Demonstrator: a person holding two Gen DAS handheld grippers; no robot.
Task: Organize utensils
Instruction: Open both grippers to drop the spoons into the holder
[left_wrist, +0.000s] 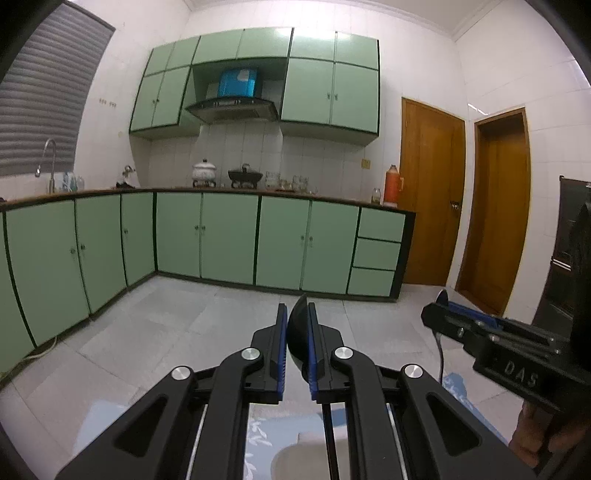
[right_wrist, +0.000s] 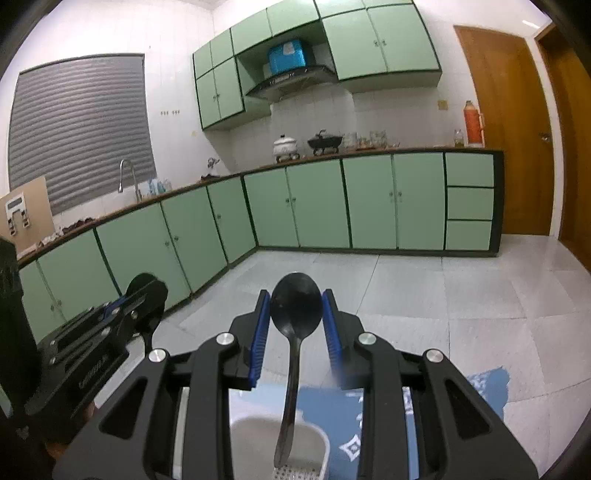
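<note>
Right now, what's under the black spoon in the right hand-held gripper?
Below the black spoon in the right hand-held gripper sits a white utensil holder; the handle tip hangs over its opening. The holder stands on a blue patterned cloth. Its interior is mostly hidden.

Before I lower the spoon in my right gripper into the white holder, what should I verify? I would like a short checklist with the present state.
1. Right hand-held gripper clamps the black plastic spoon by its bowl: ok.
2. Handle hangs down, with its tip over the white perforated plastic holder: ok.
3. Tip already inside the holder: cannot tell.
4. Left hand-held gripper holds the second black spoon between its pads: ok.
5. The two grippers are apart: ok.
6. Free room inside the holder: cannot tell.
</note>
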